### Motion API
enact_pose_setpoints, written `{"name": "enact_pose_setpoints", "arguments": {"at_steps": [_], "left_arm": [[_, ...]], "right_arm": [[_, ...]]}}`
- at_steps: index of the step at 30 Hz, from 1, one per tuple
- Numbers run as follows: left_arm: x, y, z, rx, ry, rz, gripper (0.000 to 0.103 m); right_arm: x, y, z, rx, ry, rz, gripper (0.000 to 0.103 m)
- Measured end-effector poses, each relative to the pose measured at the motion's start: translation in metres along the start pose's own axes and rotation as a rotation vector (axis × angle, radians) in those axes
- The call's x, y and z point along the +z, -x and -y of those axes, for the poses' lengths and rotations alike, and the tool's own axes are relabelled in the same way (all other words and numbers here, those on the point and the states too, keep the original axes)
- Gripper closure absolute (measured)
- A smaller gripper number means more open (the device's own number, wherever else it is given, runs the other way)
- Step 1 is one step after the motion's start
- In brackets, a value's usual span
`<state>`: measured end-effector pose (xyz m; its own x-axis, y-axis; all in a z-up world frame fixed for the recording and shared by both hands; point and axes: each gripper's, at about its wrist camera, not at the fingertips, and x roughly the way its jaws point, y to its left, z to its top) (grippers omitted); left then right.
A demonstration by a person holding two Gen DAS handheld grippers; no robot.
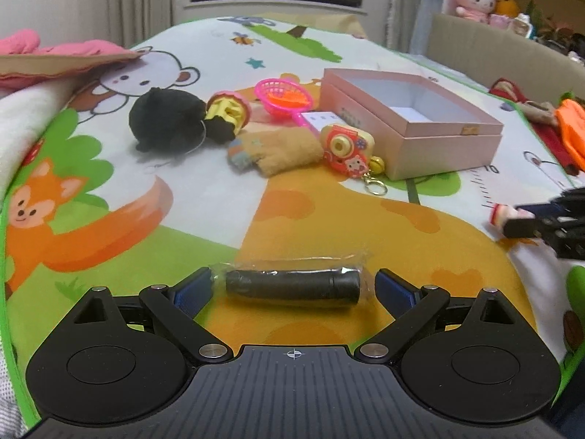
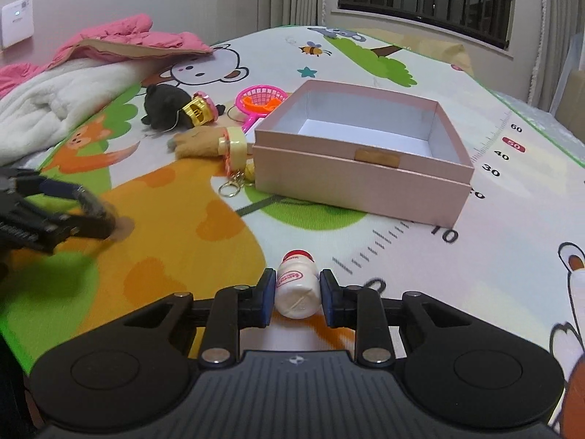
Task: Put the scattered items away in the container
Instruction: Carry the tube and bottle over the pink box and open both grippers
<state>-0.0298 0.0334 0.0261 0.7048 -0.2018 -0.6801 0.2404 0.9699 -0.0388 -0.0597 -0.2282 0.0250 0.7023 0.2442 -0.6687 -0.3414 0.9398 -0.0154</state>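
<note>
Right gripper [image 2: 297, 294] closed on a small white bottle [image 2: 297, 285] with red cap, pads pressing on both its sides, low over the play mat [image 2: 512, 219]. Seen from the left camera as a dark blurred shape at the right edge, bottle end sticking out [image 1: 502, 215].

Left gripper [image 1: 292, 287] with jaws wide open, low over the mat. Between the pads, not touched by them, a black roll [image 1: 292, 285] in clear wrapping, lying crosswise on the orange patch.

Pink box [image 2: 365, 168], open and empty inside, standing on the mat beyond the bottle, a little to the right. No thing between bottle and box, only bare mat with ruler marks.

Left of the box, a cluster of items still scattered:
- toy camera [image 1: 347, 150] with a key ring [image 1: 376, 186], just beside the near left corner of the box;
- brown plush [image 1: 281, 153] touching the camera on its left;
- pink net scoop [image 1: 285, 97] farther, with its handle toward the box;
- small white carton [image 1: 323, 120] behind the camera, close to the box wall;
- yellow and pink toy [image 1: 228, 111] beside a black plush [image 1: 164, 119], farthest left.

At the far left edge of the mat, white blanket [image 2: 47, 106] and pink clothing [image 2: 128, 36]. At the right edge in the left view, orange and red things [image 1: 566, 128], not clear what.
</note>
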Motion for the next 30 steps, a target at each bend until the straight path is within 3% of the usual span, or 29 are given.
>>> {"name": "enact_pose_setpoints", "arguments": {"at_steps": [2, 5, 11, 15, 21, 23, 24, 25, 30], "left_arm": [[0.001, 0.0, 0.008, 0.001, -0.013, -0.003, 0.012], [0.001, 0.004, 0.027, -0.033, -0.075, -0.002, 0.013], [0.017, 0.009, 0.078, -0.151, -0.211, 0.053, 0.013], [0.055, -0.006, 0.109, -0.147, -0.302, 0.161, 0.013], [0.127, -0.042, 0.134, -0.126, -0.346, 0.308, 0.011], [0.148, -0.059, 0.136, -0.112, -0.349, 0.329, 0.009], [0.156, -0.066, 0.136, -0.111, -0.341, 0.313, 0.009], [0.16, -0.069, 0.133, -0.113, -0.326, 0.298, 0.009], [0.137, -0.054, 0.103, -0.102, -0.308, 0.298, 0.005]], "right_arm": [[-0.003, 0.008, 0.0, 0.004, -0.002, 0.008, 0.078], [-0.006, 0.02, 0.004, 0.01, -0.005, 0.025, 0.078], [0.0, 0.032, 0.03, 0.019, -0.056, 0.045, 0.078], [0.034, 0.032, 0.06, 0.028, -0.128, 0.122, 0.078], [0.113, 0.008, 0.111, 0.059, -0.256, 0.244, 0.078], [0.136, -0.005, 0.124, 0.086, -0.281, 0.268, 0.07], [0.143, -0.009, 0.128, 0.071, -0.294, 0.277, 0.057], [0.148, -0.01, 0.129, 0.047, -0.296, 0.29, 0.054], [0.14, -0.008, 0.115, -0.022, -0.238, 0.327, 0.049]]}}
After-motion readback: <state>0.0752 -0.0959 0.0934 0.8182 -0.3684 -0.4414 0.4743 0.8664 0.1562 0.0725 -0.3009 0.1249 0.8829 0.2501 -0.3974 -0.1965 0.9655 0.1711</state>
